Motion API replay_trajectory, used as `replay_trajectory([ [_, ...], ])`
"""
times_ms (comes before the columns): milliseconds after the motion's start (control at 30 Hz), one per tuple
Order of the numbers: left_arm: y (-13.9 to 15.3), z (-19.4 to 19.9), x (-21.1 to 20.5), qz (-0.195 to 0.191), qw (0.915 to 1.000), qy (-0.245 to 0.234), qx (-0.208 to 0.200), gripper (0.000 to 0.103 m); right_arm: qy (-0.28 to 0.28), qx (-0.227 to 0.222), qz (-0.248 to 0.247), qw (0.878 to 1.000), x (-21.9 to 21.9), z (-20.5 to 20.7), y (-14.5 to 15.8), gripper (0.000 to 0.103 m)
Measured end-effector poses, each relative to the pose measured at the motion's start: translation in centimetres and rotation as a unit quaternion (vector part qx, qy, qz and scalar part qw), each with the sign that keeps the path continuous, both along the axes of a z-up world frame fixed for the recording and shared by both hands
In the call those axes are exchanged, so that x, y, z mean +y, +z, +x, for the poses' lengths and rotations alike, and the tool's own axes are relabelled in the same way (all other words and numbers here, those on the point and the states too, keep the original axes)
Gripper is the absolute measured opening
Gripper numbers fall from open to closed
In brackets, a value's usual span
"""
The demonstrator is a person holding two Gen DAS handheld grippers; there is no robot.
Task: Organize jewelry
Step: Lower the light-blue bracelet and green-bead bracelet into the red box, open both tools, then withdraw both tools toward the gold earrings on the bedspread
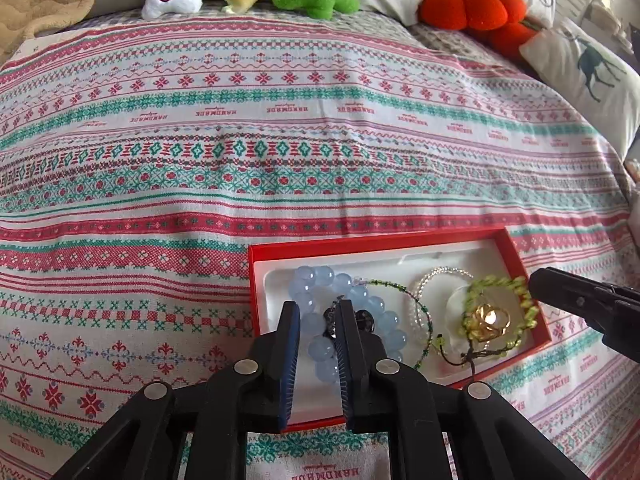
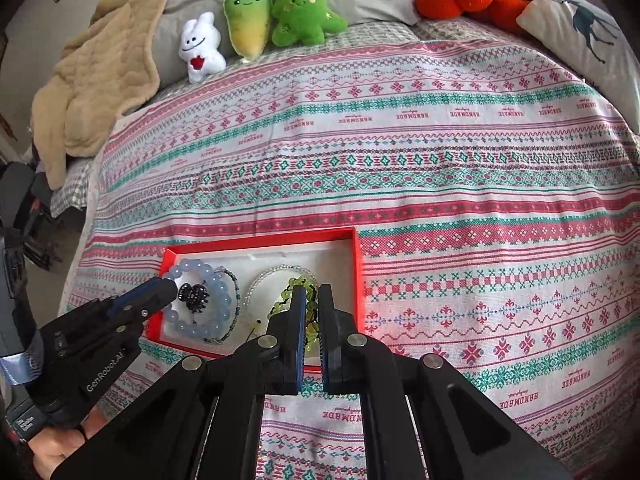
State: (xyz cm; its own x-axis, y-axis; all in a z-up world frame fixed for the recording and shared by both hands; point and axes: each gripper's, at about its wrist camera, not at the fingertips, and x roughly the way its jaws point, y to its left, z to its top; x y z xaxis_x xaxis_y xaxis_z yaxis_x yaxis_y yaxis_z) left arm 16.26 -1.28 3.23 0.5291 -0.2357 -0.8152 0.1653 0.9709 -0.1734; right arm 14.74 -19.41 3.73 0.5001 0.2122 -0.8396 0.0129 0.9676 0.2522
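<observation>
A red box (image 1: 360, 242) (image 2: 260, 240) with a white liner lies on the patterned bedspread. In it are a pale blue bead bracelet (image 1: 320, 276) (image 2: 188, 270), a black claw clip (image 1: 365, 319) (image 2: 194, 296) inside that ring, a thin green strand (image 1: 416, 304), a clear bead bracelet (image 1: 440, 272) and a green bracelet (image 1: 500, 281) (image 2: 280, 304) around a gold flower (image 1: 490, 318). My left gripper (image 1: 318, 306) (image 2: 170, 286) stands slightly open over the blue ring, the clip lying free just past its right finger. My right gripper (image 2: 311, 288) (image 1: 534, 278) pinches the green bracelet's far right edge.
Plush toys (image 2: 204, 48) (image 2: 304, 12) line the bed's far edge beside an orange pumpkin cushion (image 1: 472, 4) and a deer pillow (image 1: 592, 72). A beige blanket (image 2: 100, 80) hangs at the far left. A person's hand (image 2: 60, 448) holds the left gripper. Patterned cloth (image 1: 280, 140) spreads beyond the box.
</observation>
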Motion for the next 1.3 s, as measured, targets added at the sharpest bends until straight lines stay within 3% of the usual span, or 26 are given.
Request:
replay_trajectory([
  [67, 0.5, -0.4, 0.0, -0.003, 1.0000, -0.002, -0.005, 0.029, -0.007, 0.010, 0.009, 1.000, -0.6, 0.0, -0.1, 0.009],
  [233, 1.8, -1.9, 0.0, 0.004, 0.9997, -0.012, -0.022, 0.055, -0.014, 0.004, 0.026, 1.000, -1.6, -0.8, 0.6, 0.039],
  [367, 2.3, -3.2, -0.2, 0.025, 0.9990, -0.026, -0.027, 0.071, -0.007, -0.005, 0.028, 1.000, -1.8, -2.3, 1.4, 0.047],
  [567, 2.6, -5.1, -0.1, 0.064, 0.9959, -0.055, -0.033, 0.086, -0.003, -0.008, 0.019, 1.000, -2.3, -4.9, 1.6, 0.058],
  [667, 2.5, -6.1, 0.4, 0.075, 0.9950, -0.057, -0.034, 0.091, -0.003, -0.006, 0.011, 1.000, -2.6, -6.1, 1.4, 0.060],
  [1033, 0.6, -10.3, 2.3, 0.096, 0.9932, -0.063, -0.019, 0.095, 0.018, 0.003, -0.025, 1.000, -2.7, -9.6, -0.1, 0.069],
  [1300, -2.4, -12.8, 3.7, 0.104, 0.9935, -0.044, 0.009, 0.096, 0.062, 0.017, -0.064, 0.996, -0.9, -12.3, -2.4, 0.074],
])
